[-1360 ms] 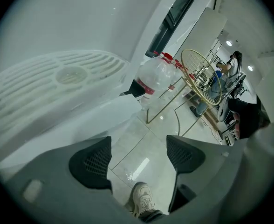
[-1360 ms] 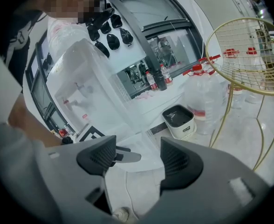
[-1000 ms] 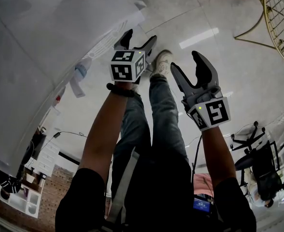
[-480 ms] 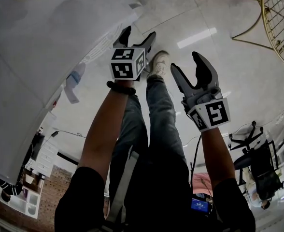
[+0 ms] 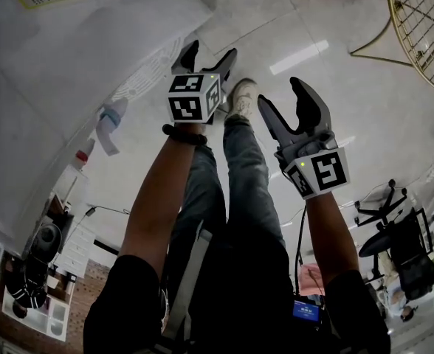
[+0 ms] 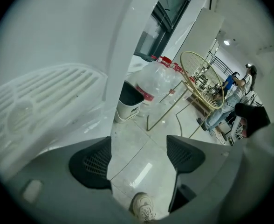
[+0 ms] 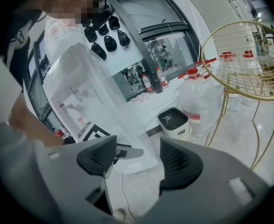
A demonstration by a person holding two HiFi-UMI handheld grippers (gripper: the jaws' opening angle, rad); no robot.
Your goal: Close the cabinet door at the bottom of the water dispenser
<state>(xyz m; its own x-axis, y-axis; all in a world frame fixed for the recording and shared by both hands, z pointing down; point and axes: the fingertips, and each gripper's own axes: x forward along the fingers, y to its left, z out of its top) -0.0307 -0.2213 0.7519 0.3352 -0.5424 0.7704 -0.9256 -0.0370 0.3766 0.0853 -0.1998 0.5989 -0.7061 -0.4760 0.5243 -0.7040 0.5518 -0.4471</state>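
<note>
The water dispenser's white cabinet (image 5: 77,57) fills the upper left of the head view, with a round slotted vent (image 5: 149,71) low on its panel. My left gripper (image 5: 211,50) is open right beside that panel's lower edge; in the left gripper view the vented panel (image 6: 44,101) lies just left of my left gripper (image 6: 139,155), and only floor tiles show between the pads. Contact with the panel cannot be told. My right gripper (image 5: 282,94) hangs open to the right, holding nothing. In the right gripper view, past my right gripper (image 7: 137,160), stands the white cabinet (image 7: 95,92).
The person's legs and a white shoe (image 5: 243,98) stand between the grippers. A gold wire chair (image 5: 424,28) is at the right. A white bin (image 7: 174,122) and large water bottles (image 7: 202,94) sit on the floor beyond. Office chairs (image 5: 394,242) are at lower right.
The left gripper has crept a little along the white panel, and the head view has shifted so more of the cabinet's top shows. The right gripper has held still.
</note>
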